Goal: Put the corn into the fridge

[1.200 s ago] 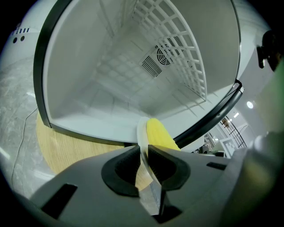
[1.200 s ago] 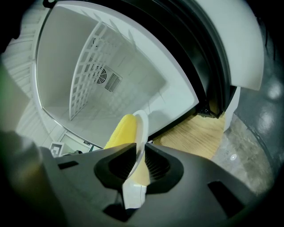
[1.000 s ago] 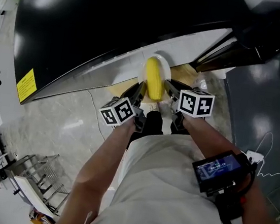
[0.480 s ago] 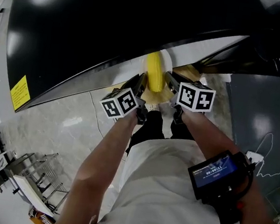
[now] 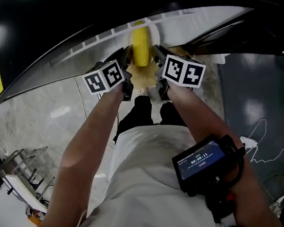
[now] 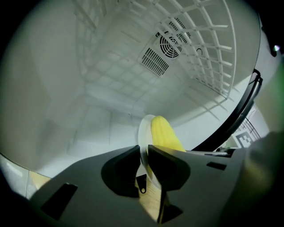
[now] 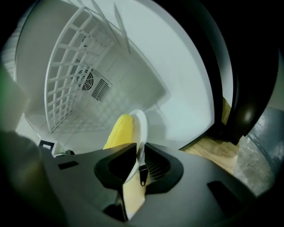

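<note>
Yellow corn (image 6: 164, 135) on thin round plate (image 6: 142, 129); left tool (image 6: 142, 150), right tool (image 7: 139, 150) pinch rim

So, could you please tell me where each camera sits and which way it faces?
Head view: on the person's head, looking down at corn on a plate; forearms, torso show.
Left gripper view: on the left gripper, facing into the fridge; its jaws pinch the plate.
Right gripper view: likewise on the right gripper.
Both gripper views share the fan vent.
</note>
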Demonstrator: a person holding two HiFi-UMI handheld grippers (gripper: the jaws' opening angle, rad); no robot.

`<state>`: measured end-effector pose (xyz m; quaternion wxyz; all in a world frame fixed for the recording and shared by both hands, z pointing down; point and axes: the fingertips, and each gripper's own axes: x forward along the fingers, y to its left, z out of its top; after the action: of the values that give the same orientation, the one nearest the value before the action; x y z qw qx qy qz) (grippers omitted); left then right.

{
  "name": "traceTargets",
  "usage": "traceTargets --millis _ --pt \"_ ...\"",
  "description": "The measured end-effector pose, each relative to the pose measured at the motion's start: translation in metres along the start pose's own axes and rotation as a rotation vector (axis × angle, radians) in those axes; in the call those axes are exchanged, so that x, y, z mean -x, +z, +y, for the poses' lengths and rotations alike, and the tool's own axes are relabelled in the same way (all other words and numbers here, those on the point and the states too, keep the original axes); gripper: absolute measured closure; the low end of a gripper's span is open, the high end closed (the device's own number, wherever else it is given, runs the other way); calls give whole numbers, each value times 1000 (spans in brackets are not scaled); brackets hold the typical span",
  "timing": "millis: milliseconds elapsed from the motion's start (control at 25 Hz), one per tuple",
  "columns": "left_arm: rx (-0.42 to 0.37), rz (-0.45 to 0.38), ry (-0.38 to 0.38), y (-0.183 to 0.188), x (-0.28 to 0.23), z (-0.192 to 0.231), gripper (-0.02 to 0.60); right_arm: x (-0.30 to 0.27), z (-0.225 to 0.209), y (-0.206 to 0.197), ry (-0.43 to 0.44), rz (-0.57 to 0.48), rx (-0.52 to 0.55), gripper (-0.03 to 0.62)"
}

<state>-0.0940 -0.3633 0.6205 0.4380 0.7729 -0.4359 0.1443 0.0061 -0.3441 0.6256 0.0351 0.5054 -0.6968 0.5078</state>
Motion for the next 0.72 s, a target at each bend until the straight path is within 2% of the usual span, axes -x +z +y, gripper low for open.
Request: traceTargets --millis 560,720 --pt "-112 8 58 19 -25 0 518 -17 -10 22 -68 -43 -32 533" --pt "-160 11 95 25 -31 3 518 -23 -13 26 -97 -36 -20 533"
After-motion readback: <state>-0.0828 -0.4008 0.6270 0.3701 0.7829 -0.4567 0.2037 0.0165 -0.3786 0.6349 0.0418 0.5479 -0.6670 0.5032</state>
